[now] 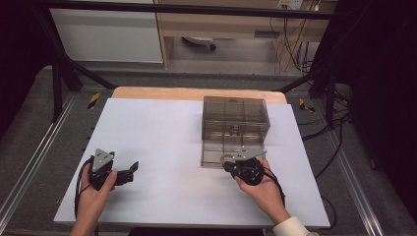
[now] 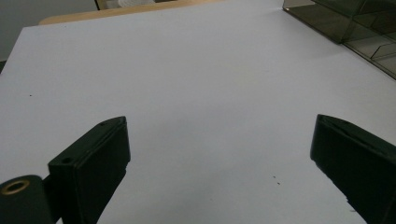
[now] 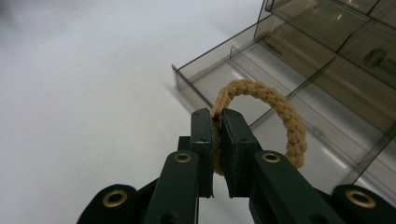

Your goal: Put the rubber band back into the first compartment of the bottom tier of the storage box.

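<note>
Tan braided hair-tie ring [image 3: 275, 112] clenched betw my R gripper [image 3: 215, 116] jaws, above smoky clear plastic drawer [image 3: 224, 74], prob for stowing; L gripper [image 2: 219, 154] jaws released.

A tan braided hair tie [image 3: 275, 105], a closed ring of woven cord, is standing on edge, pinched at one side. It is hanging just above the pulled-out bottom drawer [image 3: 243, 70] of the smoky clear plastic drawer box [image 1: 235, 118], near the drawer's front left corner.
</note>
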A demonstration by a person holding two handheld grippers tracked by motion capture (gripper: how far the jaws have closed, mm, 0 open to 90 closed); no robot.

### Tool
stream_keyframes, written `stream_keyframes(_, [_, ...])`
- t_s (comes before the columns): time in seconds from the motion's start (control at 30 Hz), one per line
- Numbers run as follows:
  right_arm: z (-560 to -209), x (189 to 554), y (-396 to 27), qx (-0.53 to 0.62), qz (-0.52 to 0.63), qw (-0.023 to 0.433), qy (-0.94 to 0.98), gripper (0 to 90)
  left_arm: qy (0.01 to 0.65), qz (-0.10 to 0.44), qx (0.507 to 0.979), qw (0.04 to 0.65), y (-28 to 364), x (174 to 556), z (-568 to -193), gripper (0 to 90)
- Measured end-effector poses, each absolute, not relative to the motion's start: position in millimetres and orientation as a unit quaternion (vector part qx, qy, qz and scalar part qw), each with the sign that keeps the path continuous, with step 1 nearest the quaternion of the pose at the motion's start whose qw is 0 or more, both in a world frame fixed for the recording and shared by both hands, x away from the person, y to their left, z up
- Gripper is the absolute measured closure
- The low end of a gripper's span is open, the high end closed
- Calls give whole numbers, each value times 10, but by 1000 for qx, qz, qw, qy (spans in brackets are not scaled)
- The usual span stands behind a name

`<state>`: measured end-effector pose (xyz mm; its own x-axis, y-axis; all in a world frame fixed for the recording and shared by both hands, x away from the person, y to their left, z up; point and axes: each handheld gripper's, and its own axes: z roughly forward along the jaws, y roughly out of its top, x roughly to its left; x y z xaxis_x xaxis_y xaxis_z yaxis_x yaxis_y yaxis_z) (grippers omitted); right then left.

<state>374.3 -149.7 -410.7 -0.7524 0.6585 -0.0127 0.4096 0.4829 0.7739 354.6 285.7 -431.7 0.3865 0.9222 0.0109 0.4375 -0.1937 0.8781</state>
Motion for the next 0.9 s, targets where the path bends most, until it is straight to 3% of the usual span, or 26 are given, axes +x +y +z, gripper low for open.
stream_keyframes(0.57, [-3879, 4249, -1277, 304, 415, 170, 840, 843, 474, 288, 716, 424, 2862, 3542, -4320, 46])
stream_keyframes(0.9, [-3962, 4228, -1240, 316, 424, 168, 832, 843, 471, 287, 718, 424, 2848, 3550, -4309, 47])
